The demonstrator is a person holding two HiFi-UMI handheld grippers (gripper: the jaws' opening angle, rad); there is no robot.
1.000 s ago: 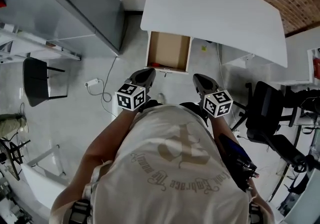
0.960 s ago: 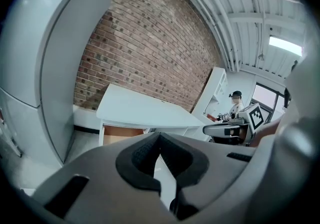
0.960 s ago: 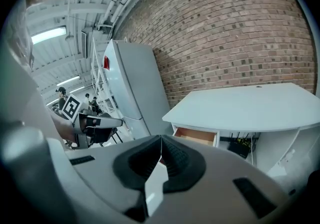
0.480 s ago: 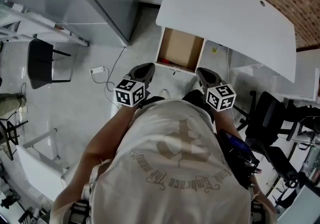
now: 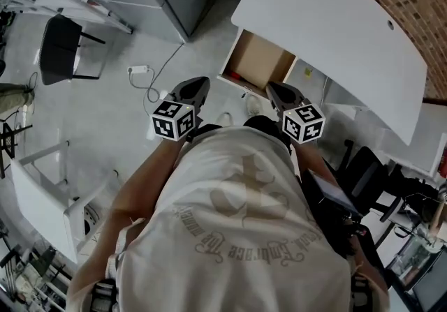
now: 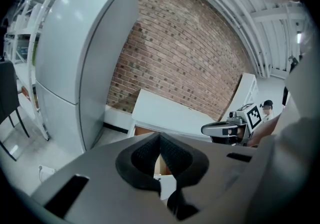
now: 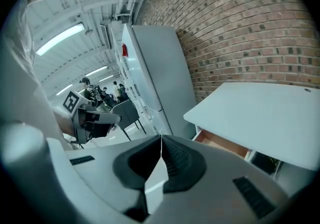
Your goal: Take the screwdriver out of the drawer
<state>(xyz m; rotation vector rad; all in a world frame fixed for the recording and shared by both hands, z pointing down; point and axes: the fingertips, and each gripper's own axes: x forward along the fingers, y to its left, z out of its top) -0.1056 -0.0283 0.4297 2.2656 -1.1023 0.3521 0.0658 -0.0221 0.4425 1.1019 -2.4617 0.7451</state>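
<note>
Pale printed T-shirt, two grey grippers with marker cubes.

The person wore a light, short-sleeved T-shirt (image 5: 237, 234) printed with a faded emblem and a curved line of lettering. The left gripper (image 5: 199, 84) and the right gripper (image 5: 272, 87) had dark, tapered jaws, and each bore a white cube (image 5: 172, 121) with black square markers. Seen close, their bodies were smooth grey with rectangular slots (image 6: 67, 195), and the pads (image 6: 143, 155) were black and ribbed.

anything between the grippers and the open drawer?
Nothing visible. The drawer is open under the white desk, with only bare floor between it and the left gripper and right gripper, both shut and empty. A reddish speck at its front edge may be the screwdriver; too small to tell.
</note>
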